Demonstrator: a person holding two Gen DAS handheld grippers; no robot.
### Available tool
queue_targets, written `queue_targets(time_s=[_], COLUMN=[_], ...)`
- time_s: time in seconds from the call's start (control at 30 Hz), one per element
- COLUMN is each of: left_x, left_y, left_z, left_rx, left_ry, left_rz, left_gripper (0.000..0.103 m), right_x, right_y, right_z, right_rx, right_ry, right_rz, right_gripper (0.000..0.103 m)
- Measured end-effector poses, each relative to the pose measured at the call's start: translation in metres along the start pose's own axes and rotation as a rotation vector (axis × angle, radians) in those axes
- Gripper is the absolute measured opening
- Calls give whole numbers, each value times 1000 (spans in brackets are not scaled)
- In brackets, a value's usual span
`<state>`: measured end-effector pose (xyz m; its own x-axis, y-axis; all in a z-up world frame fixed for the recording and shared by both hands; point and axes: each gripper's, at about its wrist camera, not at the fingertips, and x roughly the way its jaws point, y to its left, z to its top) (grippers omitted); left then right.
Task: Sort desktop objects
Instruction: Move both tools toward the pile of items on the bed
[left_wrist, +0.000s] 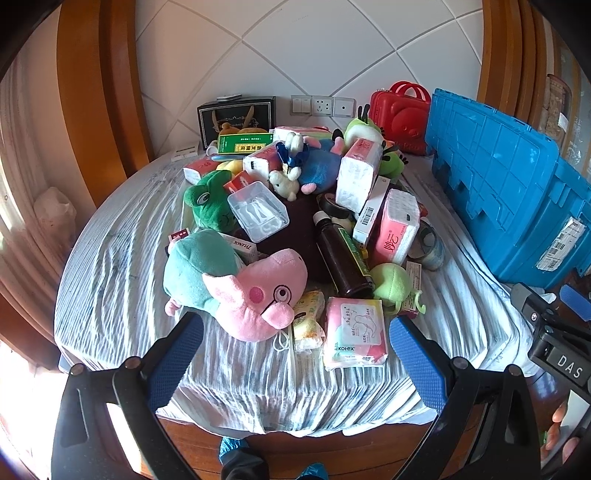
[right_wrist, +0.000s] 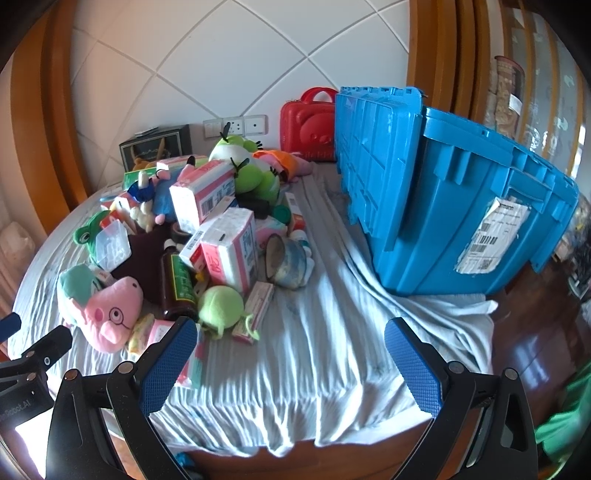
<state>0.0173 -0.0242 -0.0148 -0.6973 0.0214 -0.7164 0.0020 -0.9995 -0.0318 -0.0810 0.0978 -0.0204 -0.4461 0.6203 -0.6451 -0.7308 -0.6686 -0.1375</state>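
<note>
Near the tabletop's front edge, the left gripper and right gripper hang spread wide, empty. The pink plush pig lies closest; best grasp its snout squarely, then carry it toward the blue plastic crate at the right edge.

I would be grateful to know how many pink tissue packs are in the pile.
3 at least: one right of the dark bottle, one standing behind it, one at the far left; others may be buried.
</note>
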Motion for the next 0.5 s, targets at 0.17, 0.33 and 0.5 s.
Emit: queue_targets(time_s=[0.17, 0.33, 0.5], left_x=[9, 28, 46], left_y=[16, 33, 39], left_z=[-4, -16, -26], left_rx=[-17, -20, 10], left_ry=[14, 71, 138], left_rz=[23, 55, 39], left_gripper=[102, 102, 102], right_x=[5, 23, 49], right_y=[0, 2, 7], right_z=[-6, -18, -29], right_rx=[5, 8, 34], right_ry=[18, 64, 138], right_rz=[8, 28, 59], right_gripper=[103, 103, 103])
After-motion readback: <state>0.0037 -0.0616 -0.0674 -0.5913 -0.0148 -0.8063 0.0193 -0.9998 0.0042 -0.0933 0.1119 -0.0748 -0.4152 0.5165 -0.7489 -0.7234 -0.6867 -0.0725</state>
